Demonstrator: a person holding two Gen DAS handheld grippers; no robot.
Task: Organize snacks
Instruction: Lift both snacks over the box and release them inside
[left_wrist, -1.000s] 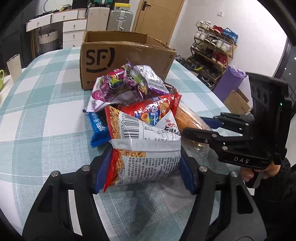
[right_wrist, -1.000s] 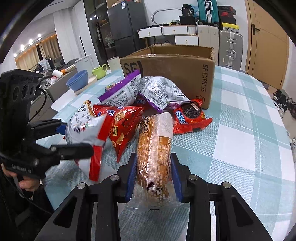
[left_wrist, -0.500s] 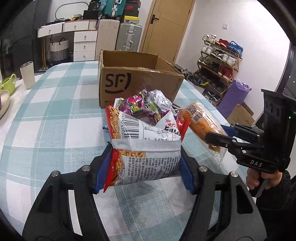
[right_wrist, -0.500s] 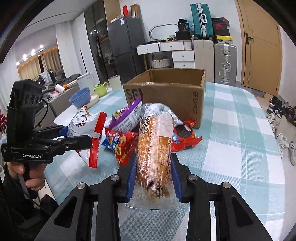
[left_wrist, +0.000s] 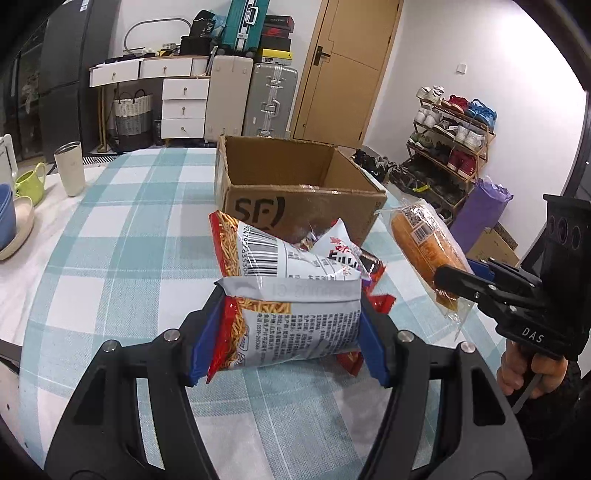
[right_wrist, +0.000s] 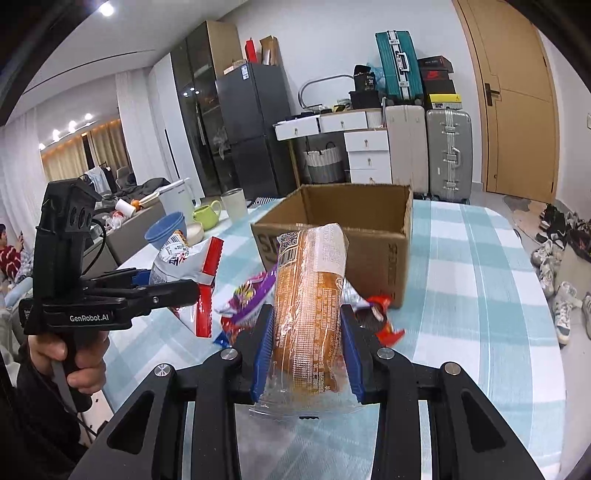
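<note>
**Two snacks held above the table, box open behind them**

The left gripper (left_wrist: 288, 332) pinches a red-and-white noodle snack bag (left_wrist: 291, 295) between its blue pads, which press on the bag's two sides. The bag is clear of the checked tablecloth (left_wrist: 122, 236) and sticks up and away from the camera, its barcode end toward 12 o'clock.

The right gripper (right_wrist: 306, 347) is pressed tight on a long bread roll in a clear wrapper (right_wrist: 310, 295). The roll stands nearly upright between the pads, its crimped wrapper end hanging toward 6 o'clock and its labelled end toward 12 o'clock. In the left wrist view the same roll (left_wrist: 424, 251) appears at 3 o'clock, tilted, with the right gripper's dark fingers clamped near its lower end and a hand (left_wrist: 532, 373) on the handle below.

The open cardboard box (left_wrist: 295, 184) sits on the table at 12 o'clock of both held snacks, printed side facing the cameras; as much of its inside as can be seen is bare. At the foot of the box, under and behind the held items, lies the rest of the snack pile: a purple bag (right_wrist: 247, 295) and red packets (right_wrist: 384, 317), partly hidden.

In the right wrist view, a blue bowl (right_wrist: 166, 229), a green cup (right_wrist: 207, 214) and a pale tumbler (right_wrist: 234, 203) stand at the table's far edge, around 10 o'clock.
</note>
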